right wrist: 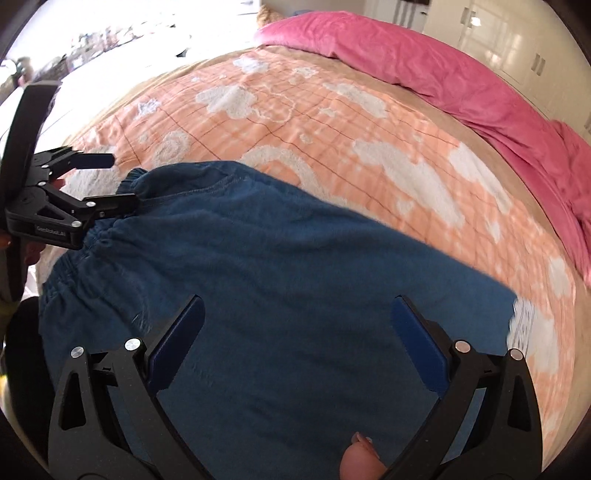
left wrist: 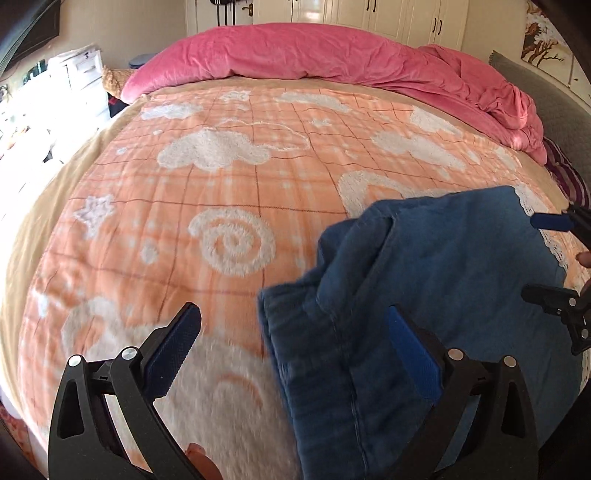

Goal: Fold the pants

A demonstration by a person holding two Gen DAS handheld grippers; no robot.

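Note:
Blue denim pants (left wrist: 436,280) lie folded on the orange blanket, with the elastic waistband (right wrist: 99,236) at the left of the right wrist view. My left gripper (left wrist: 291,350) is open and straddles the waistband edge, one finger over the blanket and the other over the denim. In the right wrist view the left gripper (right wrist: 110,181) shows at the left edge, its jaws apart at the waistband. My right gripper (right wrist: 299,343) is open above the middle of the pants (right wrist: 295,266), holding nothing. From the left wrist view the right gripper (left wrist: 543,258) appears at the right edge.
The orange checked blanket (left wrist: 229,192) with white cloud shapes covers the bed. A pink duvet (left wrist: 314,51) is bunched along the far side. White wardrobes (left wrist: 413,18) stand behind, and a white dresser (left wrist: 77,70) stands at the left. A thumb (right wrist: 360,461) shows at the bottom.

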